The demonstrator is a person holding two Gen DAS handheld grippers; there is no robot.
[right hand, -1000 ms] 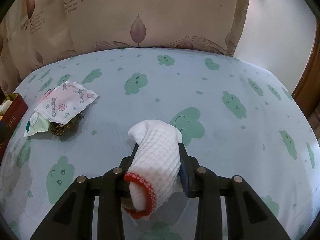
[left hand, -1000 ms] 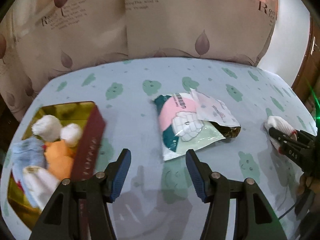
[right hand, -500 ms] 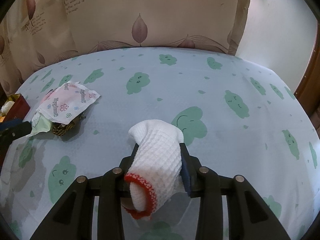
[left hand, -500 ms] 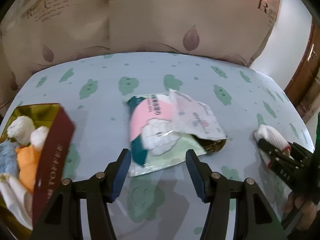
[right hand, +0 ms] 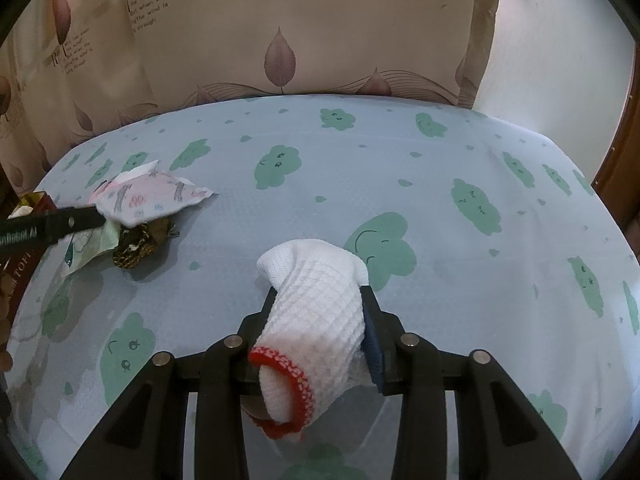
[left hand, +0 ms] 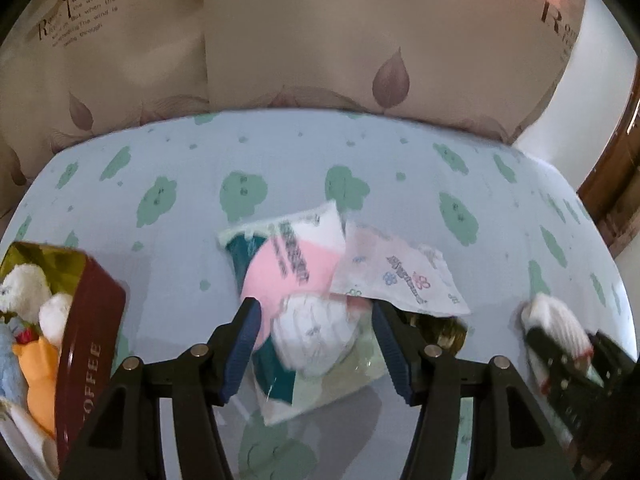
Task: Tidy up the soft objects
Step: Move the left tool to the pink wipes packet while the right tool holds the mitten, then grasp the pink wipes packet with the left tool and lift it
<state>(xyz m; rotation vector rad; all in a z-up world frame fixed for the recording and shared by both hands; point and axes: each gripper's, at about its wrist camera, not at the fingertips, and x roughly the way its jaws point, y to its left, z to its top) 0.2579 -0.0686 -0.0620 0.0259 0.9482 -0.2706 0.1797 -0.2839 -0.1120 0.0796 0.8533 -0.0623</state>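
Observation:
A white knitted sock (right hand: 316, 320) with a red cuff is clamped in my right gripper (right hand: 319, 294), just above the bedsheet; in the left wrist view that sock (left hand: 556, 320) shows at the far right. My left gripper (left hand: 314, 308) hovers over a pink, teal and white packet (left hand: 288, 276), its jaws opening and standing either side of the packet without pressing on it. A white floral packet (left hand: 400, 276) overlaps it, with a brown patterned item (left hand: 444, 326) underneath. A dark red coffee tin (left hand: 90, 352) at the left holds several plush toys (left hand: 28, 292).
A light blue bedsheet (right hand: 440, 168) with green clouds covers the bed. Beige leaf-print cushions (right hand: 280, 32) line the far edge. A white wall and wooden frame (left hand: 616, 184) stand at the right. The floral packet (right hand: 148, 200) and brown item (right hand: 136, 244) lie left of the sock.
My left gripper has moved to the right, away from the tin, and now straddles the pink packet. The right gripper has stayed put with the sock.

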